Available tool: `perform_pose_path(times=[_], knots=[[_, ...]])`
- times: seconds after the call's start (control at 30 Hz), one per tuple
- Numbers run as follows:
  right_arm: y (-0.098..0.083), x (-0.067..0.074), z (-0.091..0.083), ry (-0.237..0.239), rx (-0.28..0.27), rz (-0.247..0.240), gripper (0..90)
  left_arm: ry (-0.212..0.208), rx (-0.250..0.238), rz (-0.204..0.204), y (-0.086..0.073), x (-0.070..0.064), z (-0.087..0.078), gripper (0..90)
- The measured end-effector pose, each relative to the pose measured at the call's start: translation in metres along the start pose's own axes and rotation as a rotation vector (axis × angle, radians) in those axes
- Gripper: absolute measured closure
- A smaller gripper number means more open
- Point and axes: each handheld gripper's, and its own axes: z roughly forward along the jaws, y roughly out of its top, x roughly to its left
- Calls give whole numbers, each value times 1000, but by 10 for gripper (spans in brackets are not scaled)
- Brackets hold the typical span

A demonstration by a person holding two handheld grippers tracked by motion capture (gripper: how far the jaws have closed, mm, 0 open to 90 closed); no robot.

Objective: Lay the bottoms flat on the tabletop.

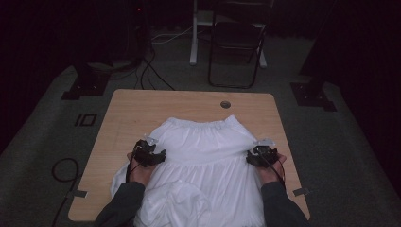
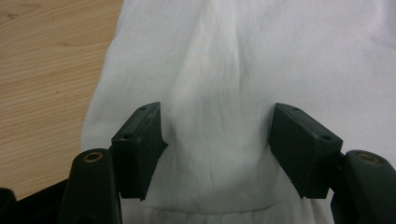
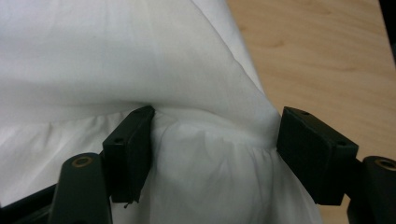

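Both grippers sit on a white garment [image 1: 203,161] spread over the near half of the table: the left gripper [image 1: 158,156] at the cloth's left edge, the right gripper [image 1: 249,158] at its right edge, each pointing inward along a gathered seam that crosses the garment. In the left gripper view the left gripper [image 2: 217,144] has its jaws standing wide apart, with a soft upright fold of the garment [image 2: 219,93] rising between them; the pads do not press on it. In the right gripper view the right gripper [image 3: 215,149] is likewise spread wide, and the garment [image 3: 140,60] bulges between the jaws where a smooth upper panel meets the puckered seam; whether the pads touch the cloth there I cannot tell. The fabric is thin, matte and lightly wrinkled, with an elastic ruffled waistband at the far end and bunched folds near the person's dark sleeves [image 1: 123,205]. Light wood-grain table [image 1: 132,109] shows bare around the garment, with a small round metal grommet [image 1: 225,104] near its far edge. Beyond lie grey carpet [image 1: 42,142], loose black cables [image 1: 151,73] and a black folding chair [image 1: 236,42] in a dim room.
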Motion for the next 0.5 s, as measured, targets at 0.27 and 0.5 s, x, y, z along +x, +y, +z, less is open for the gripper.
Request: perform_pose_path(times=[0.27, 0.5], knots=[[11, 2, 4, -1, 36, 3, 289, -22, 27, -2, 3, -13, -24, 396], [-8, 15, -33, 77, -45, 16, 313, -122, -13, -1, -12, -39, -64, 383]])
